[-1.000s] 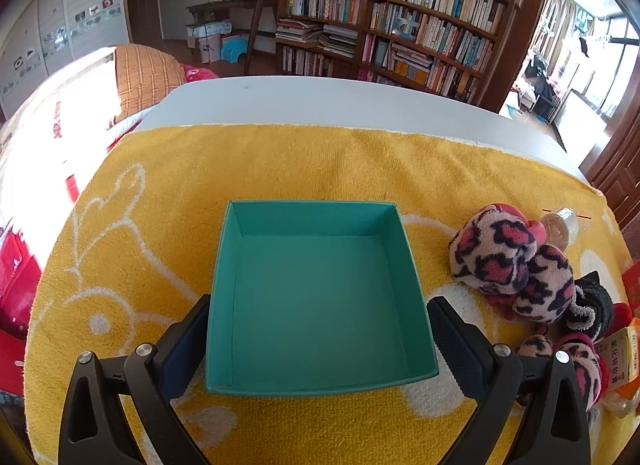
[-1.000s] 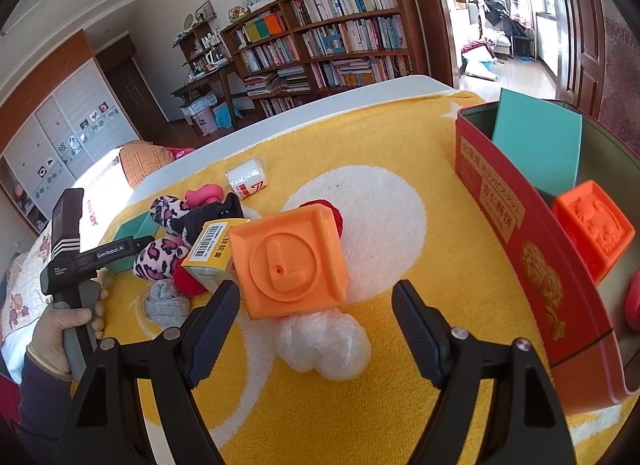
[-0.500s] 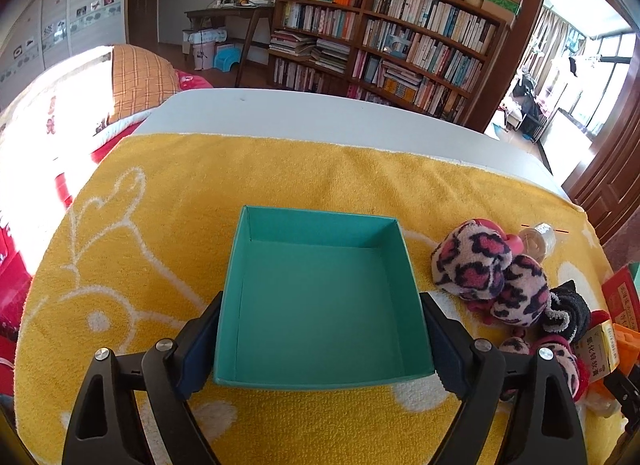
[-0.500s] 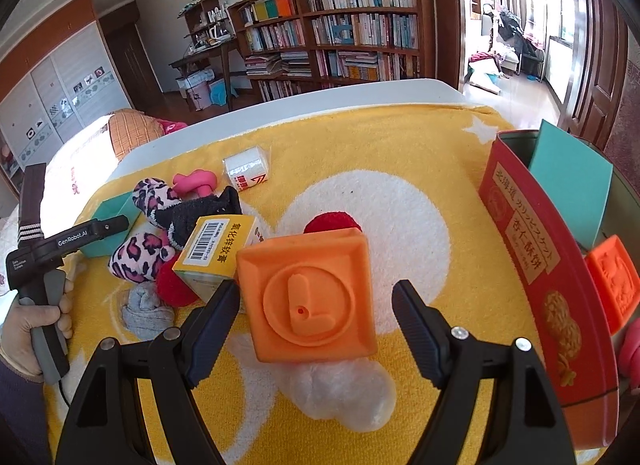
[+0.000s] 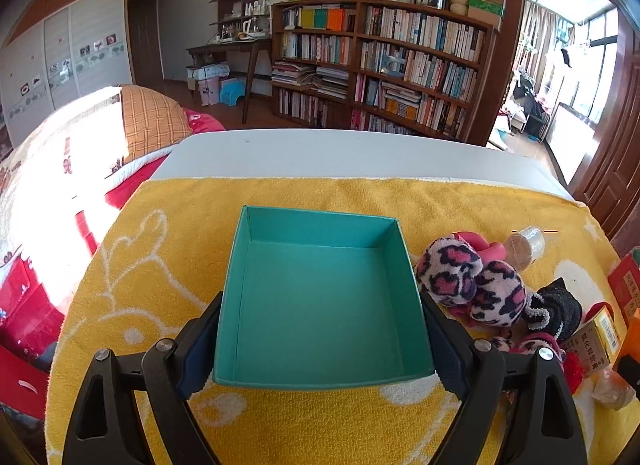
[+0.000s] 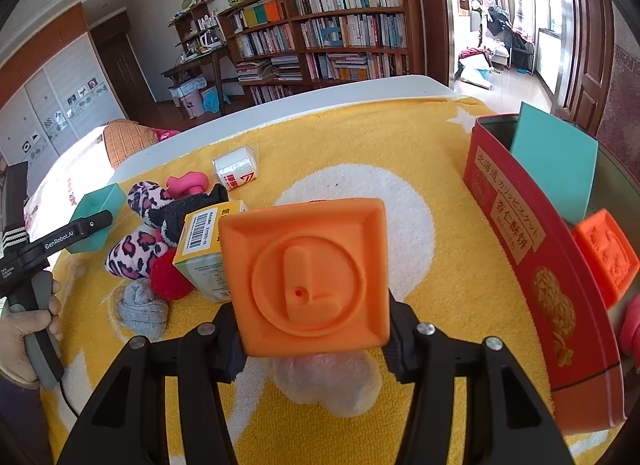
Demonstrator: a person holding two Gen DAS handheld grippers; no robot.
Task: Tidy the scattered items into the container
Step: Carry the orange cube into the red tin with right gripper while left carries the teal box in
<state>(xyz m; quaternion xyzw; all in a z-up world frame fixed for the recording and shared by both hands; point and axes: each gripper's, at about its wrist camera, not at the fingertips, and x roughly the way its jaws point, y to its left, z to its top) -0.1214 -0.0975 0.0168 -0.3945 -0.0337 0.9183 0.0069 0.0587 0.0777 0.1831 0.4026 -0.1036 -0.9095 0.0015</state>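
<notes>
Between the right gripper's (image 6: 314,345) just-closed jaws: orange block (image 6: 306,277) (clamped).

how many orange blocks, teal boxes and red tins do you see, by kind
orange blocks: 2, one in the right gripper, one in the tin
teal boxes: 1
red tins: 1
total: 4

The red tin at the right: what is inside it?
Inside the red tin stand a teal card and an orange block; something pink shows at the edge. The tin's wall hides its bottom.
</notes>
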